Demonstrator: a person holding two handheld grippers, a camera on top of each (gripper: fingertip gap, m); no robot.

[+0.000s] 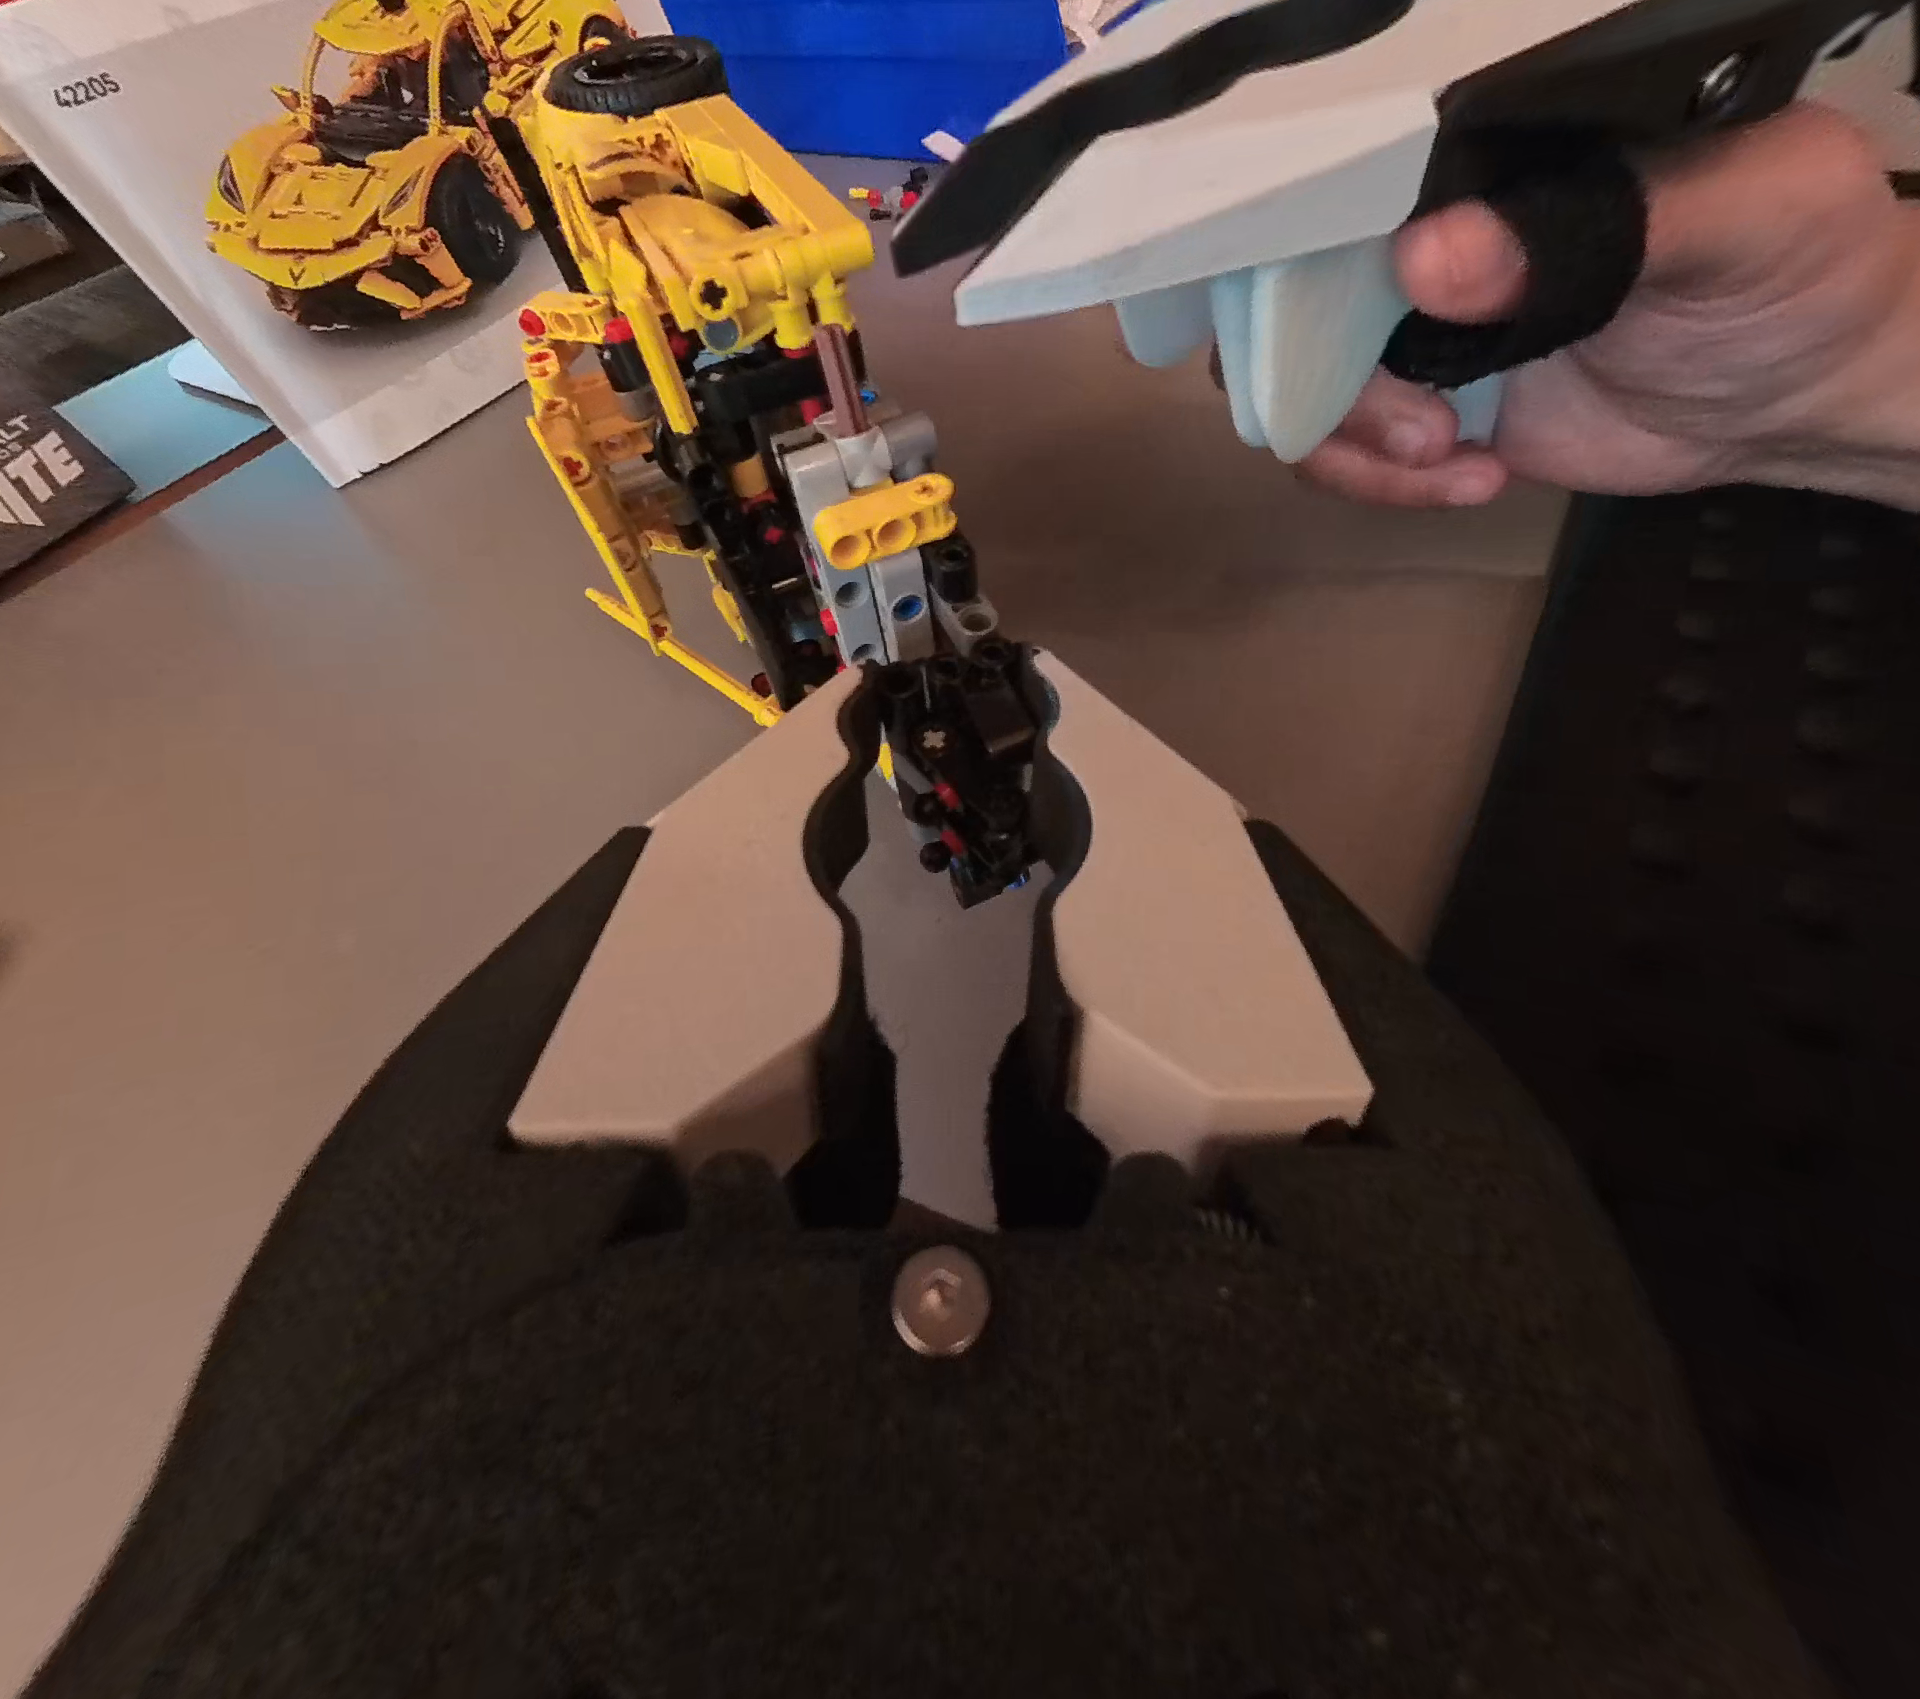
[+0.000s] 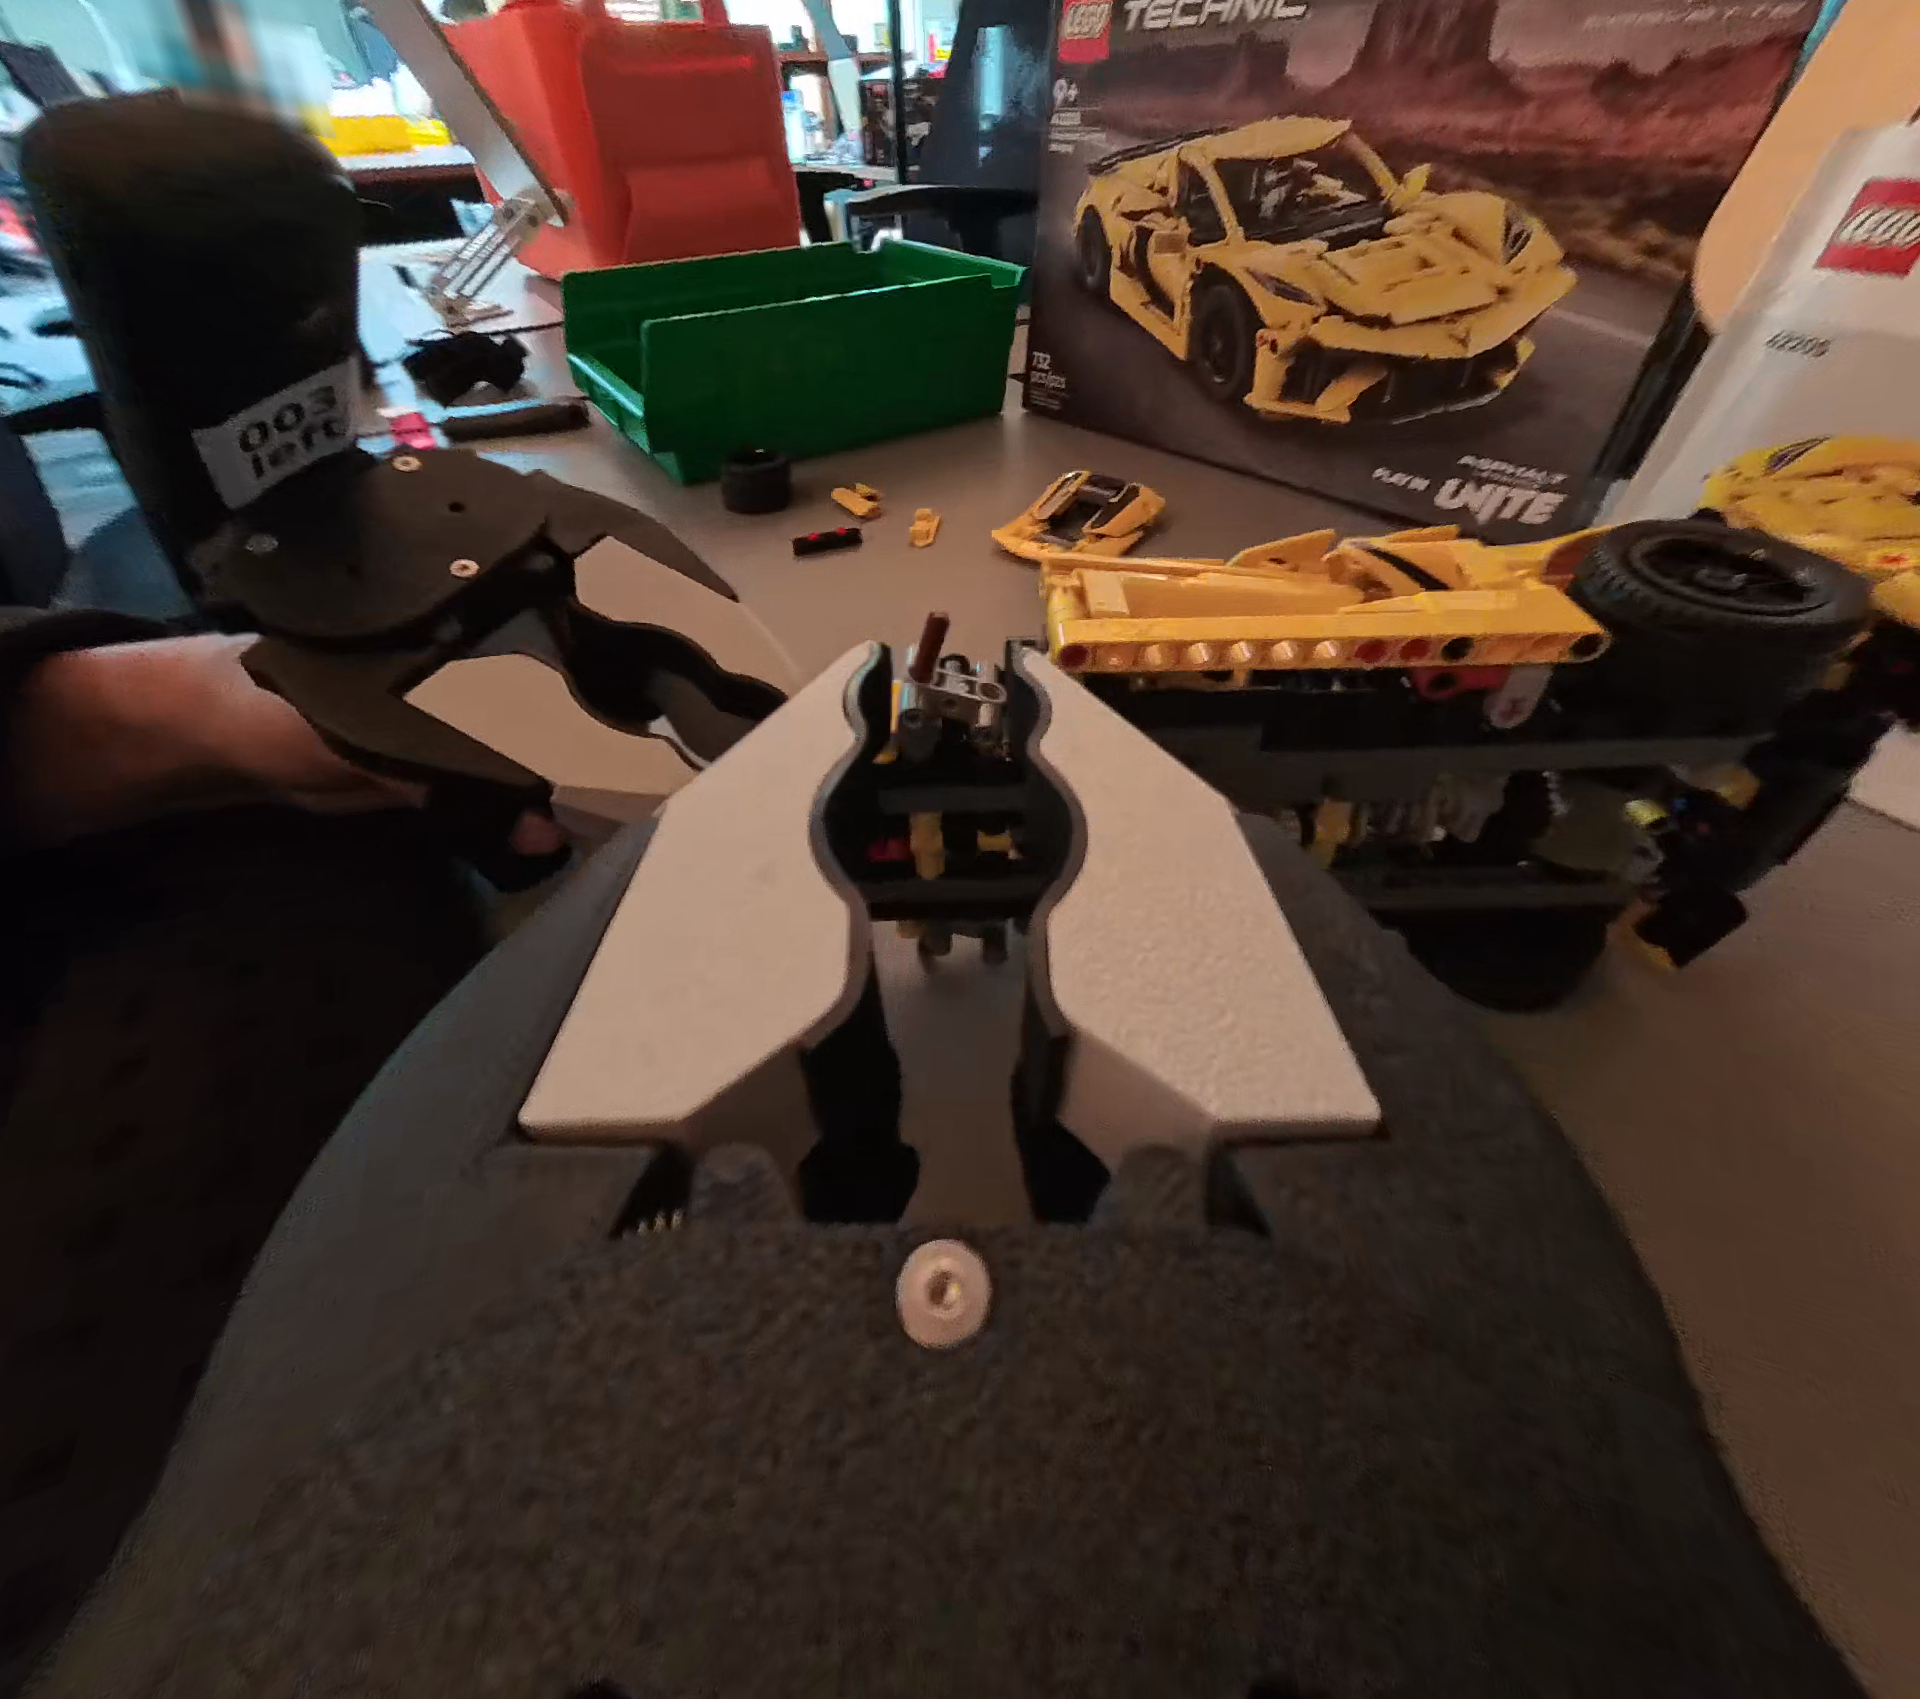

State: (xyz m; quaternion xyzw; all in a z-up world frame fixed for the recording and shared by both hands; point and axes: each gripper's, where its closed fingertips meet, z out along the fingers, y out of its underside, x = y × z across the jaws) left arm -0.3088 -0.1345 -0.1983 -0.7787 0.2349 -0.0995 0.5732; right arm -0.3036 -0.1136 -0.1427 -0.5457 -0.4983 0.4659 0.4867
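Big grey table (image 1: 312, 766) with the usual build mess on it. At the back there's the set's box (image 2: 1351, 247) with the yellow sports car pictured on it, and the instruction booklet (image 1: 312, 39) is propped up near it. A red-orange carry bag (image 2: 665, 122) sits behind a green parts bin (image 2: 790, 350), and there's a blue bin (image 1: 862, 39) stuffed with paper bags. The half-built yellow car model (image 1: 675, 195) is right in the middle, tipped up off its wheels with one thin yellow strip touching the table. The left gripper (image 1: 948, 693) has its fingers clamped on the black end of the chassis. The right gripper (image 2: 954, 673), held in a hand (image 1: 1662, 319) wearing a black fingerless glove, hangs just above that same end. Its fingers are only a little apart and the grey connector shows through the gap, but I honestly can't tell if it's pinching anything or just hovering. A brown axle (image 1: 844, 376) sticks out of that connector, close to the right tips. There's small stuff further back on the table: a loose yellow body panel (image 2: 1081, 506), a spare black tyre (image 2: 755, 483) by the green bin, and a few tiny yellow bits (image 2: 857, 498).
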